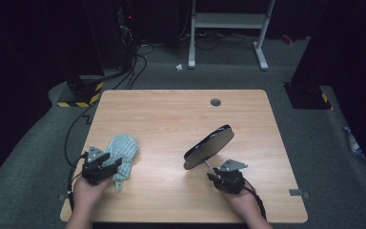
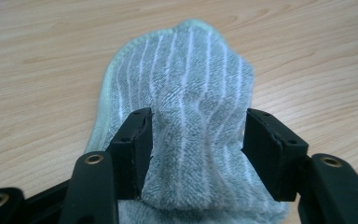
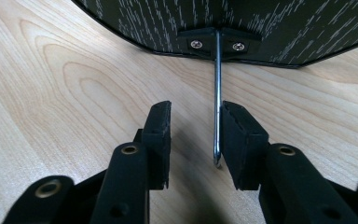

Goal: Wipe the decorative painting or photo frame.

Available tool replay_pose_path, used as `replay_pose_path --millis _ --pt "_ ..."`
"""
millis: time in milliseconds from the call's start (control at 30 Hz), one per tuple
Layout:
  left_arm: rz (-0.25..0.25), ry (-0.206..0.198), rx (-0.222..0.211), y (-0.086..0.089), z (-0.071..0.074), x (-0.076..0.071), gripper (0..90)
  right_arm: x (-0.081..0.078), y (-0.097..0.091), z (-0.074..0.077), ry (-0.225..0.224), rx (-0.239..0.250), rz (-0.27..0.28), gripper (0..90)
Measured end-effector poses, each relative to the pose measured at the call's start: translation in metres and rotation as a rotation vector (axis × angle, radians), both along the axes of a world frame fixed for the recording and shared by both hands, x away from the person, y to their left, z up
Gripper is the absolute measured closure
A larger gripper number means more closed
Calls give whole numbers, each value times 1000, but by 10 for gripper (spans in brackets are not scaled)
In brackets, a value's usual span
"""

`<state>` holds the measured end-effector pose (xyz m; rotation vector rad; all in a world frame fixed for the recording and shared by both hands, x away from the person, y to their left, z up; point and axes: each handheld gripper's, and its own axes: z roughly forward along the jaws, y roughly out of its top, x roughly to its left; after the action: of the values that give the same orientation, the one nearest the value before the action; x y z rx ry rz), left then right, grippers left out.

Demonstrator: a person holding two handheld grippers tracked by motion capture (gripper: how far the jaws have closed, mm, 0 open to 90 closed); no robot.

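Working at wooden table [image 1: 171, 114]: our left gripper [image 2: 198, 140] jaws parted, striped cloth [image 2: 186, 93] bunched between them near table's left front edge. Our right gripper [image 3: 193, 140] jaws apart, thin metal rod [image 3: 217, 93] of black oval paddle [image 1: 209, 145] against one pad, no squeeze.

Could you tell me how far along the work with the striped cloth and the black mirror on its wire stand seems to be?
It looks close to finished. The cloth lies on the table between the open left gripper. The mirror rests tilted on its edge and wire stand; the right gripper is open, the wire beside one pad. No grip remains. Probably left: drawing both hands back.
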<state>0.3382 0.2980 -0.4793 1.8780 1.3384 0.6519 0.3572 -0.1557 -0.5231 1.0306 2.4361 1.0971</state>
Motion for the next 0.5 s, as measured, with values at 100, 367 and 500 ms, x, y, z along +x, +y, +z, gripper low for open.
replay_pose_path --millis 100,367,500 --pt "-13 -14 -4 -4 3 -4 422 -1 0 0 8 6 3 607" --pt "-122 -39 -59 -35 10 -13 406 -3 -1 0 21 21 22 466" --pt "-196 -50 -77 -60 7 -15 392 -5 -2 1 -11 34 13 397"
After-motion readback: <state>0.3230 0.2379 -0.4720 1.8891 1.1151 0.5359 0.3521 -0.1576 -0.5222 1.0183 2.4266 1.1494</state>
